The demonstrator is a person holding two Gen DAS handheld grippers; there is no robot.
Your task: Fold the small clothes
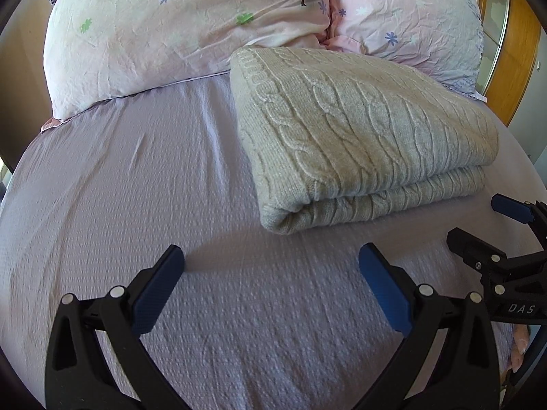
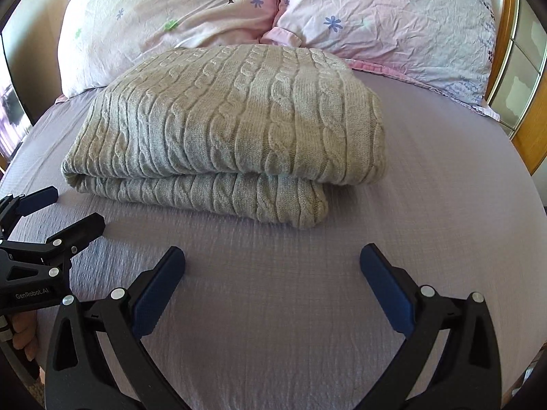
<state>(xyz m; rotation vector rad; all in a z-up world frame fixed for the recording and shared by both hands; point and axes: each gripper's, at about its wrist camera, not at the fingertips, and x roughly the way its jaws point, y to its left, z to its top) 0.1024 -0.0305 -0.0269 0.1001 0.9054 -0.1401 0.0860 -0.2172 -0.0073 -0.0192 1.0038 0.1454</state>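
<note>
A beige cable-knit garment [image 1: 355, 136] lies folded in a thick stack on the lilac bed sheet [image 1: 136, 205]; it also shows in the right wrist view [image 2: 232, 126]. My left gripper [image 1: 271, 259] is open and empty, hovering over the sheet just in front of the stack's left corner. My right gripper [image 2: 271, 259] is open and empty, over the sheet in front of the stack's right end. The right gripper shows at the right edge of the left wrist view [image 1: 478, 222], and the left gripper at the left edge of the right wrist view [image 2: 71, 208].
Two pink flowered pillows [image 1: 177, 24] [image 1: 410, 17] lean behind the stack, touching its far edge. A wooden headboard or frame [image 1: 509, 51] stands at the far right. Bare sheet [image 2: 444, 171] lies right of the stack.
</note>
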